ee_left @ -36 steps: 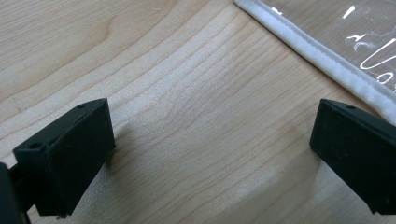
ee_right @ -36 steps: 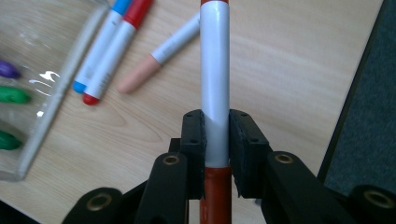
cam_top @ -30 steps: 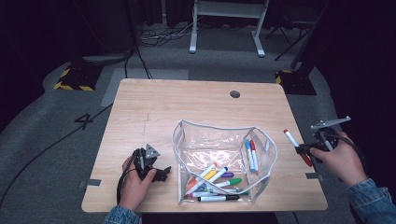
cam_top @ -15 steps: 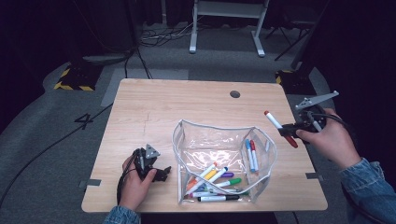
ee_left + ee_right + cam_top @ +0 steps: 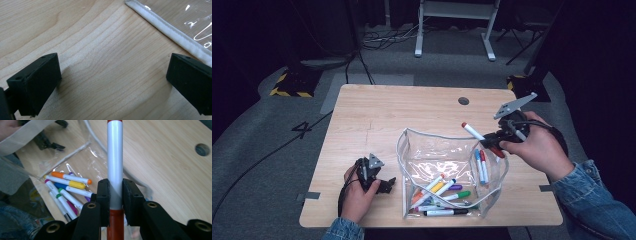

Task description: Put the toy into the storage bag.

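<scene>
Right gripper (image 5: 493, 141) clamps red marker (image 5: 479, 137) above clear pouch (image 5: 412, 150), frame right; left gripper (image 5: 384, 184) agape, lower left.

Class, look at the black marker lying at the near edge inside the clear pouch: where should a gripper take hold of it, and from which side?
Grip the black marker mid-barrel, coming straight down through the clear pouch's open top. It lies flat, parallel to the near wall, so the jaws should straddle it crosswise; the walls block any sideways approach.
</scene>
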Demonstrator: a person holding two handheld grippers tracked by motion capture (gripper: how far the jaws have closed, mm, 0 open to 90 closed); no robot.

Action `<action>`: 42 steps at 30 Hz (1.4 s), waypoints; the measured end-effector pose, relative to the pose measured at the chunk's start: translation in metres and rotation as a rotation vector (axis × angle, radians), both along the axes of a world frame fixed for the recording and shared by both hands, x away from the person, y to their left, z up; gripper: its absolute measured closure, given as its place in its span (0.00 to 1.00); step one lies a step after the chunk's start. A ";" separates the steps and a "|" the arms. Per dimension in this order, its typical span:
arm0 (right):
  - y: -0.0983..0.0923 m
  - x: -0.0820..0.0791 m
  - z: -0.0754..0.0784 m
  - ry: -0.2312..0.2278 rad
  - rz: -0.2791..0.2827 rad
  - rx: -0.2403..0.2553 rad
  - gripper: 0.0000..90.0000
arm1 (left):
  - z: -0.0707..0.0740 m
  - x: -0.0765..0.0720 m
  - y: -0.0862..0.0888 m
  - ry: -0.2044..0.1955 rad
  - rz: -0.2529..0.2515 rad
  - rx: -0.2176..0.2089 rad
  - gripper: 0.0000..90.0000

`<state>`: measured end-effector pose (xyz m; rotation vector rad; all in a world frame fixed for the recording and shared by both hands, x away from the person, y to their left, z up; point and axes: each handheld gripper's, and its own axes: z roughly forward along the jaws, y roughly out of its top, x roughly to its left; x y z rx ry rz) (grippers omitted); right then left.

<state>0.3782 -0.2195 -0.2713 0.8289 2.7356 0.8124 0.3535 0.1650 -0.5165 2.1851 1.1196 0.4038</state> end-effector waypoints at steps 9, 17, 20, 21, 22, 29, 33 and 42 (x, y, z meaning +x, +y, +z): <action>0.049 -0.006 -0.013 0.045 0.125 -0.028 0.86 | 0.000 0.001 -0.001 -0.001 0.001 -0.002 0.00; 0.085 -0.010 -0.035 0.095 0.246 -0.081 0.86 | 0.000 0.002 -0.002 -0.003 -0.001 -0.003 0.00; 0.096 -0.012 -0.047 0.118 0.274 -0.109 0.86 | 0.000 0.002 -0.002 -0.002 -0.001 -0.002 0.00; 0.100 -0.013 -0.051 0.125 0.287 -0.118 0.86 | 0.000 0.002 -0.002 -0.001 -0.001 -0.003 0.00; 0.103 -0.013 -0.056 0.135 0.290 -0.128 0.86 | 0.000 0.002 -0.002 -0.001 -0.001 -0.003 0.00; 0.116 -0.016 -0.086 0.206 0.352 -0.220 0.86 | 0.000 0.002 -0.002 -0.002 -0.001 -0.003 0.00; 0.119 -0.017 -0.101 0.234 0.368 -0.275 0.86 | 0.000 0.002 -0.002 -0.002 -0.001 -0.002 0.00; 0.119 -0.019 -0.125 0.294 0.426 -0.343 0.68 | 0.000 0.002 -0.002 -0.002 -0.001 -0.002 0.00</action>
